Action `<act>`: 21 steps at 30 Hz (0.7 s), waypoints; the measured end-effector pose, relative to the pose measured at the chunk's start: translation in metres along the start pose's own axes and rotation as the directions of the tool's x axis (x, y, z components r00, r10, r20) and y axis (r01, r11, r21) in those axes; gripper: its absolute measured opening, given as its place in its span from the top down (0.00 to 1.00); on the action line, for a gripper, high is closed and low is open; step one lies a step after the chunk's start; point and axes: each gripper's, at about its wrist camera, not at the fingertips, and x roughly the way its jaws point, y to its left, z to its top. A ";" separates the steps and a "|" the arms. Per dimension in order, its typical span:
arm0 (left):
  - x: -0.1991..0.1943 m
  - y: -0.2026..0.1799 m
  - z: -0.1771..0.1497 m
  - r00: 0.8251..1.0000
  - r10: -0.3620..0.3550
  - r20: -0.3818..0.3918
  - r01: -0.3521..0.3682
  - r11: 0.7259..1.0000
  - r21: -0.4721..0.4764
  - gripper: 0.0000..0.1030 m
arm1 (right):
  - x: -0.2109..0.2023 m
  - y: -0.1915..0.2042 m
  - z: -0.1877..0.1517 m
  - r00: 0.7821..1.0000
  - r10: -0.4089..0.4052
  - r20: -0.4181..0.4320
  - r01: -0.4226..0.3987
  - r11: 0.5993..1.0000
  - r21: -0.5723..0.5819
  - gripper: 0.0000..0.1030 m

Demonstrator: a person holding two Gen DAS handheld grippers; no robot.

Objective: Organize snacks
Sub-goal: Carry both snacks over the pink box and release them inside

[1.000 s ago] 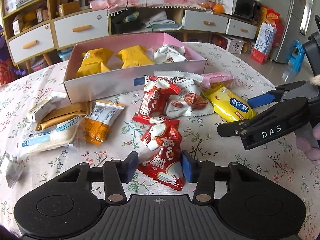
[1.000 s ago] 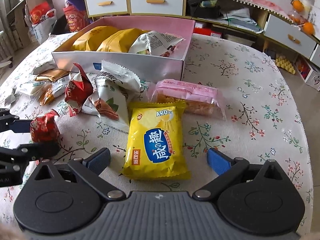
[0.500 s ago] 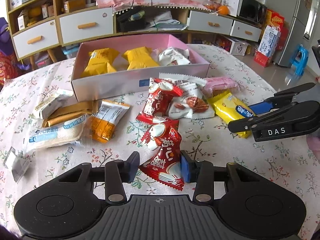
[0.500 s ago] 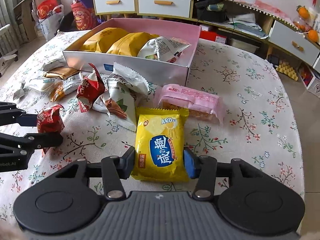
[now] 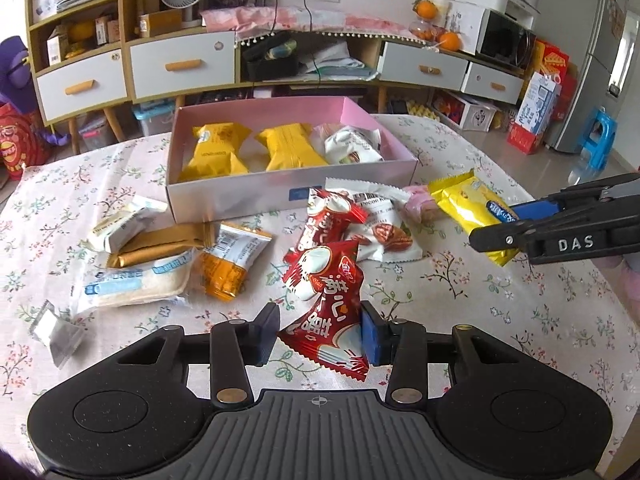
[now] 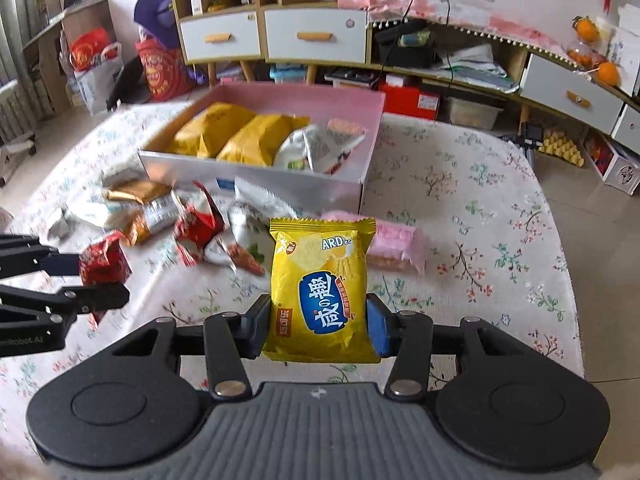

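The left gripper [image 5: 320, 332] clamps a red snack packet [image 5: 326, 312] in narrow jaws, above the floral tablecloth [image 5: 500, 308]. The right gripper [image 6: 318, 330], jaws just closed in, pinches a yellow chip bag [image 6: 320, 292], lifted before the pink box [image 6: 360, 120].

The left hand-held gripper [image 5: 320, 334] points steeply downward, its 2 blue-padded fingers [image 5: 267, 333] pressed against the sides of a red snack packet [image 5: 326, 304]. The right hand-held gripper [image 6: 319, 330] tilts down likewise; its jaws have just been closing and now clamp a yellow snack bag [image 6: 320, 292] between both pads.
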 end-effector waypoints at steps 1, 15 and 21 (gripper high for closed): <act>-0.001 0.001 0.001 1.000 0.001 0.002 -0.001 1.000 -0.003 0.62 | -0.001 0.000 0.002 1.000 0.004 0.007 -0.004 1.000 0.006 0.56; 0.000 0.015 0.037 0.998 0.012 0.064 -0.006 0.996 -0.090 0.62 | 0.006 0.010 0.028 0.997 0.050 0.065 -0.057 0.993 0.101 0.56; 0.014 0.025 0.058 0.997 0.011 0.075 0.002 0.985 -0.173 0.62 | 0.022 0.011 0.043 0.992 0.085 0.089 -0.101 0.976 0.193 0.56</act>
